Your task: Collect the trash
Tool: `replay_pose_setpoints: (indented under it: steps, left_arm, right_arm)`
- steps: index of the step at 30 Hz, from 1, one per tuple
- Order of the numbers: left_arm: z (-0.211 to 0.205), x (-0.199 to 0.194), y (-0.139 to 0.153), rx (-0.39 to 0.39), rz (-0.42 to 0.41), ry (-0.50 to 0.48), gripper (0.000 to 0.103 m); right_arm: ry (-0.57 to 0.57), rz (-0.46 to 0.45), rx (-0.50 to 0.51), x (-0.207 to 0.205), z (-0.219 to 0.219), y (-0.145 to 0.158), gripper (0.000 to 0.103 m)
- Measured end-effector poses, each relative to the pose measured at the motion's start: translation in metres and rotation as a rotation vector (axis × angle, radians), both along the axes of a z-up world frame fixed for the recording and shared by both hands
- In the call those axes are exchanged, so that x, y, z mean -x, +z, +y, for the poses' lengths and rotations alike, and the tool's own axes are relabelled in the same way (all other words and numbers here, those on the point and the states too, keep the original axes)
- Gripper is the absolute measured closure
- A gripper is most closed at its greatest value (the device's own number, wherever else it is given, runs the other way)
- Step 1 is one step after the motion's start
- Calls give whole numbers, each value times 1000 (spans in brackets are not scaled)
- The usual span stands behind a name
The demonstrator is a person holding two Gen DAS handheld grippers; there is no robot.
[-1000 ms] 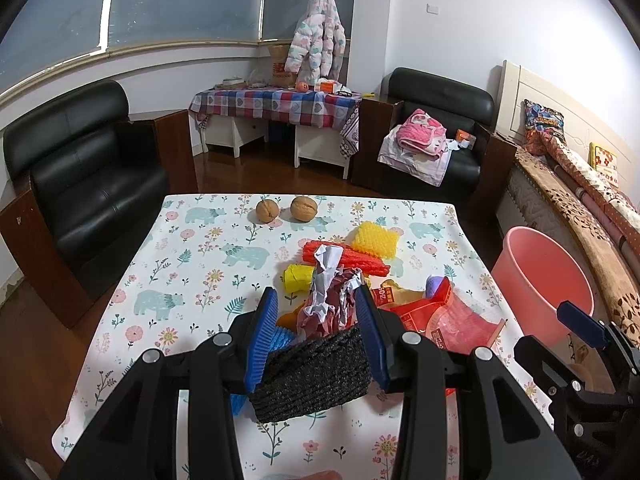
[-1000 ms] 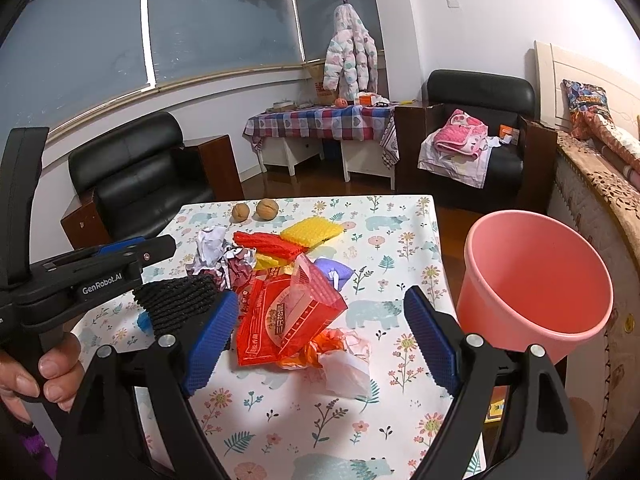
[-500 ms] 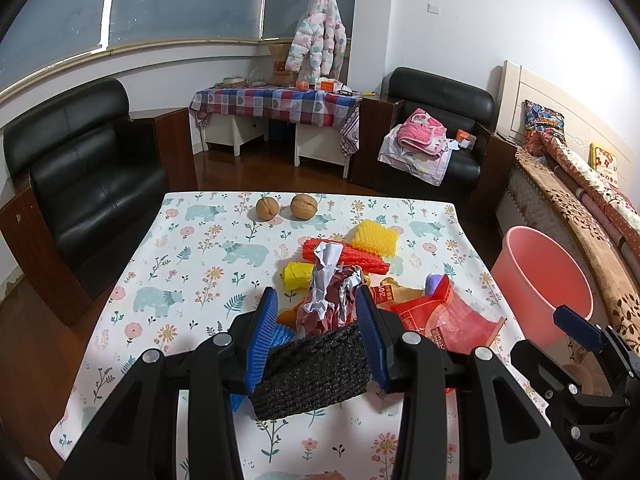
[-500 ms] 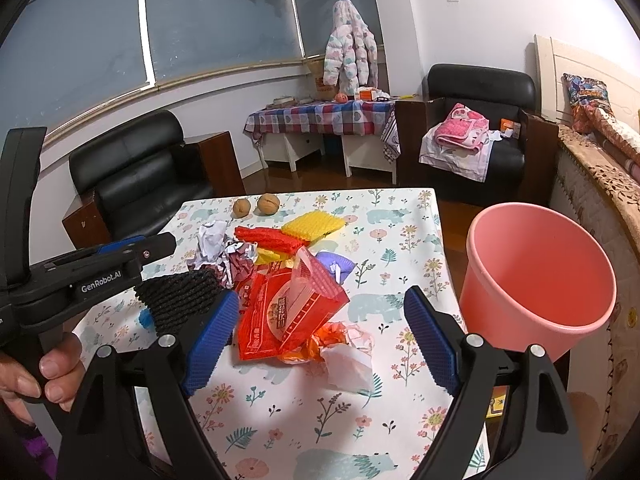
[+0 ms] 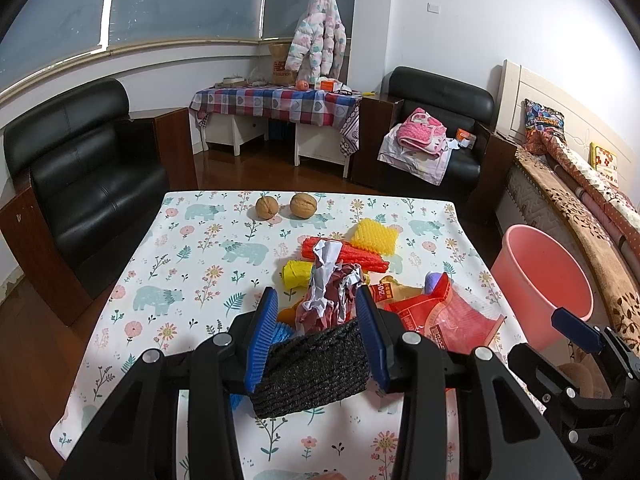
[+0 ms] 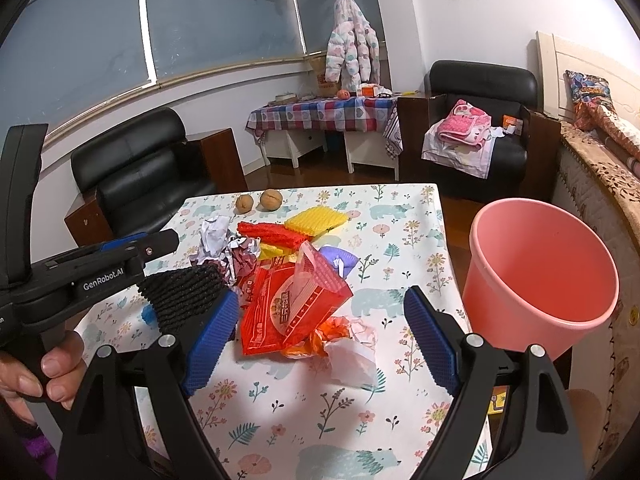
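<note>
in the left wrist view, the left hand-held gripper (image 5: 316,320) is seen pinching a black foam net (image 5: 312,368), its blue pads pressed on both sides of the piece, which is lifted clear of the table (image 5: 192,264). beyond the fingertips a heap of trash is laid out on the floral cloth: crumpled white-and-maroon paper (image 5: 332,296), a red foam net (image 5: 348,254), a yellow foam net (image 5: 374,236), a small yellow piece (image 5: 297,274) and a red plastic bag (image 5: 444,320). two walnuts (image 5: 285,206) are seen well apart from the heap, near the far edge. the pink bucket (image 5: 540,280) is shown only partly, off the table's right side, and just one blue fingertip of the right hand-held gripper (image 5: 576,330) is caught at the lower right.

in the right wrist view, the right hand-held gripper (image 6: 320,334) is shown with its jaws spread wide, nothing between the pads; the red plastic bag (image 6: 288,308) lies on the table beyond them, with crumpled orange and white wrappers (image 6: 344,336) beside it, hidden in the other view. the bucket (image 6: 540,280) is seen whole here, beside the table. the left hand-held gripper (image 6: 160,280) is seen from the side with the black foam net (image 6: 180,292) in it, and the person's fingers (image 6: 48,368) are seen on its handle.
</note>
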State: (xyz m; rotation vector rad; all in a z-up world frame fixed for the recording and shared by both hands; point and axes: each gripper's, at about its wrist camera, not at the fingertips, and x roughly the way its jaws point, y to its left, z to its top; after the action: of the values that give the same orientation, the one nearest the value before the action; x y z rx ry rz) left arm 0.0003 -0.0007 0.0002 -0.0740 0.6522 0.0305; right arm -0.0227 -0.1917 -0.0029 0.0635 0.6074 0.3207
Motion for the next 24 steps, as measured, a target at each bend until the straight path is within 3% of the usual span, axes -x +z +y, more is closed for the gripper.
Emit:
replay_pose_setpoints:
  steps: [16, 24]
  left_arm:
    - [-9, 2, 2, 6, 7, 1, 62]
    - [-6, 4, -12, 6, 13, -5, 62]
  right_arm:
    - [2, 26, -6, -2, 0, -1, 18]
    - [-7, 46, -16, -6, -8, 0, 18]
